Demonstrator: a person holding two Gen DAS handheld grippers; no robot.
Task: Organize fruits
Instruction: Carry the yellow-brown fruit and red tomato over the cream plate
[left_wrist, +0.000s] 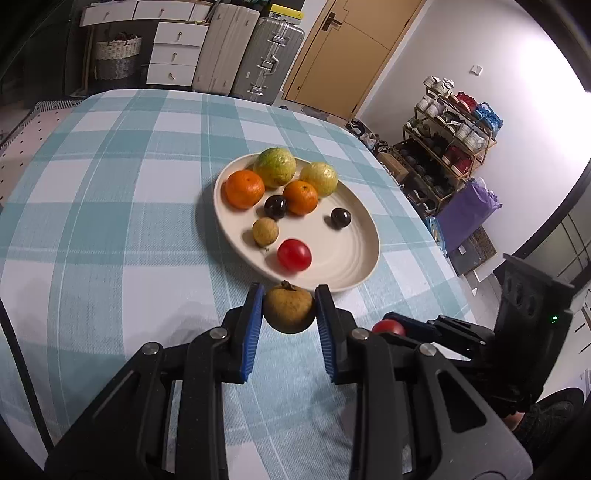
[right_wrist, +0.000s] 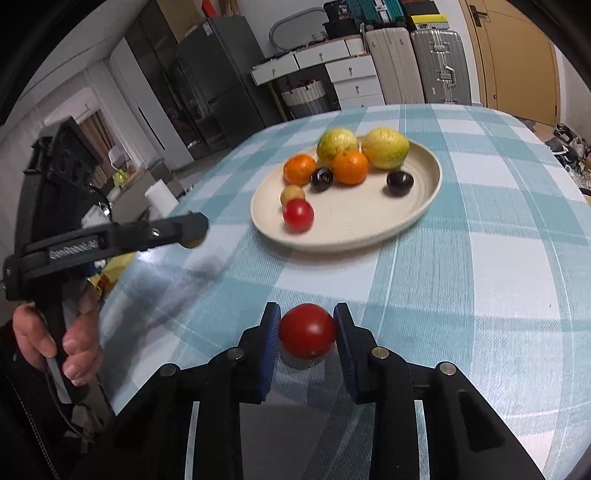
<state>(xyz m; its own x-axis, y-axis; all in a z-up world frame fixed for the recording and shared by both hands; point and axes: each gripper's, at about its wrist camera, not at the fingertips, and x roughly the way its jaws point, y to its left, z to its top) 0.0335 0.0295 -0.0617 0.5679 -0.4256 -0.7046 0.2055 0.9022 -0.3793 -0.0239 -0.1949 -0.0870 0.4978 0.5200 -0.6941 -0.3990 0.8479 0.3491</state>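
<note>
My left gripper (left_wrist: 289, 309) is shut on a brown longan (left_wrist: 289, 312), held just short of the near rim of a cream plate (left_wrist: 347, 254). My right gripper (right_wrist: 307, 330) is shut on a red tomato (right_wrist: 307, 331) above the checked tablecloth, well short of the plate (right_wrist: 369, 229). The plate holds two green-yellow guavas (left_wrist: 276, 167), two oranges (left_wrist: 244, 189), two dark plums (left_wrist: 340, 218), a small longan (left_wrist: 265, 231) and a red tomato (left_wrist: 294, 254). The right gripper's tomato also shows in the left wrist view (left_wrist: 388, 327). The left gripper (right_wrist: 184, 230) shows at the left of the right wrist view.
The table (left_wrist: 110, 184) has a teal and white checked cloth. Suitcases (left_wrist: 266, 55), white drawers (left_wrist: 177, 51) and a door (left_wrist: 351, 48) stand beyond the far edge. A shoe rack (left_wrist: 443, 147) stands to the right. My hand (right_wrist: 70, 343) grips the left gripper's handle.
</note>
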